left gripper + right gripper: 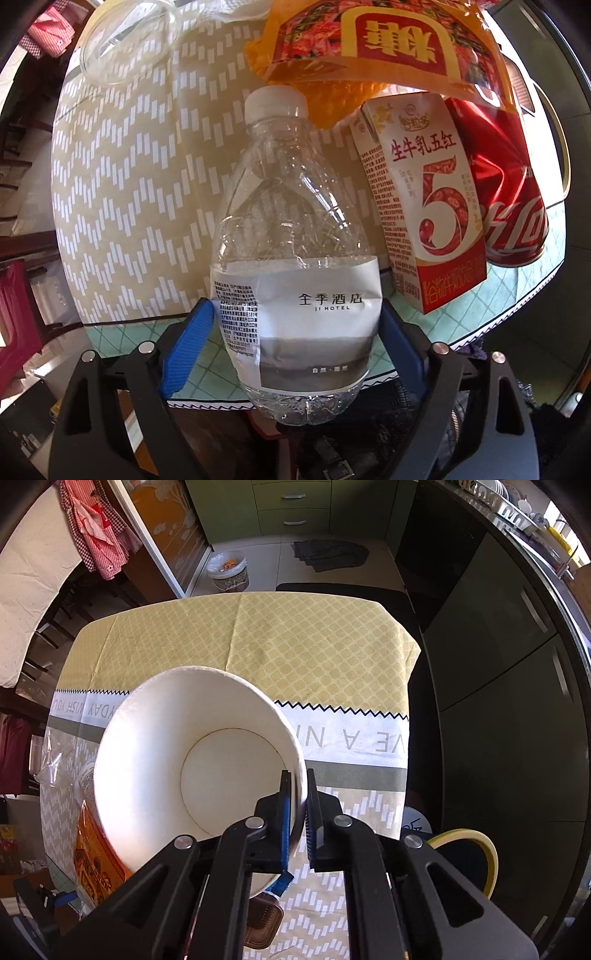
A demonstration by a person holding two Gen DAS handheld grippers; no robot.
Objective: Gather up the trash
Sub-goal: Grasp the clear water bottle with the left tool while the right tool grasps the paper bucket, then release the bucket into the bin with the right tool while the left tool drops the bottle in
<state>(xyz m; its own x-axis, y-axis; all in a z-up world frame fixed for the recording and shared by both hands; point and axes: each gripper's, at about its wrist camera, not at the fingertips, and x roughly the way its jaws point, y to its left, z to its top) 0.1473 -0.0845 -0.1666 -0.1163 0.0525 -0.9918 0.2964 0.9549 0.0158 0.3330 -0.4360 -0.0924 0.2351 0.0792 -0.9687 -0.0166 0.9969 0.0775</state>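
Note:
In the left wrist view my left gripper is shut on a clear plastic water bottle with a white cap and a white hotel label, held upright between the blue pads at the table's edge. In the right wrist view my right gripper is shut on the rim of a white paper bowl, held tilted above the table with its empty inside facing the camera.
Beside the bottle stand a red-and-white milk carton and a dented red cola can, under an orange snack bag. A clear plastic cup lies far left. A lined waste bin stands on the floor beyond the table.

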